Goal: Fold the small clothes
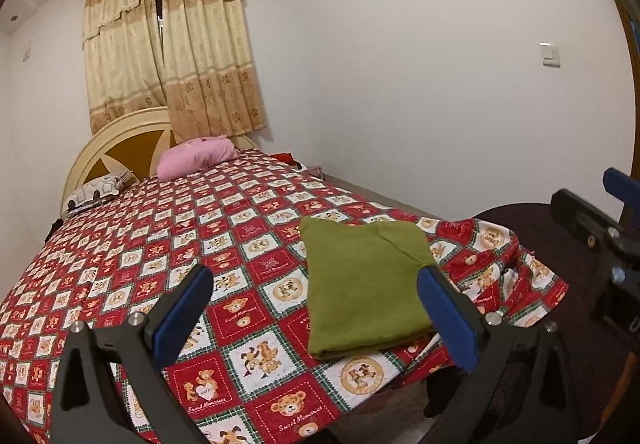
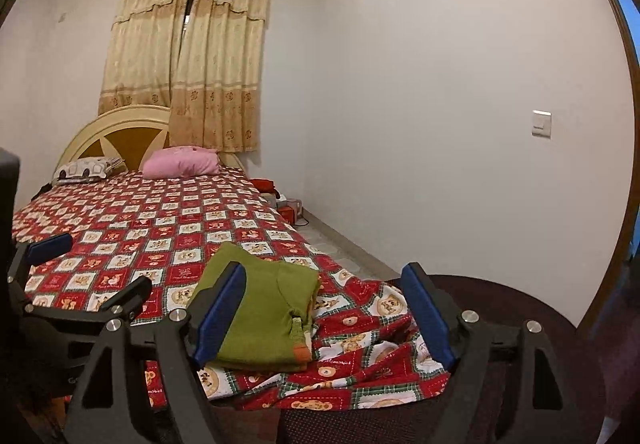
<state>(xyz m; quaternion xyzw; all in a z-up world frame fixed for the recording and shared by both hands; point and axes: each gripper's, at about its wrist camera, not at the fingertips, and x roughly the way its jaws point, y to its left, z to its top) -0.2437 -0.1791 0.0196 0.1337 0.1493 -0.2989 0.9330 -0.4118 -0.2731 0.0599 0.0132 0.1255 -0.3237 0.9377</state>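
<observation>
A folded green garment [image 1: 362,290] lies on the bed [image 1: 168,244] near its right corner. Left gripper [image 1: 316,314] and right gripper [image 2: 326,318] hover over it, jaws released, grasping nothing.

A pink pillow [image 1: 196,158] and a patterned pillow [image 1: 94,194] lie below beige curtains [image 1: 168,48]

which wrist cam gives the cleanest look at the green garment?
Left wrist: the folded green garment lies nearly unobstructed on the bedspread, with only its right edge cut by a blue finger. In the right wrist view the green garment sits lower, its left side hidden behind a finger.
</observation>
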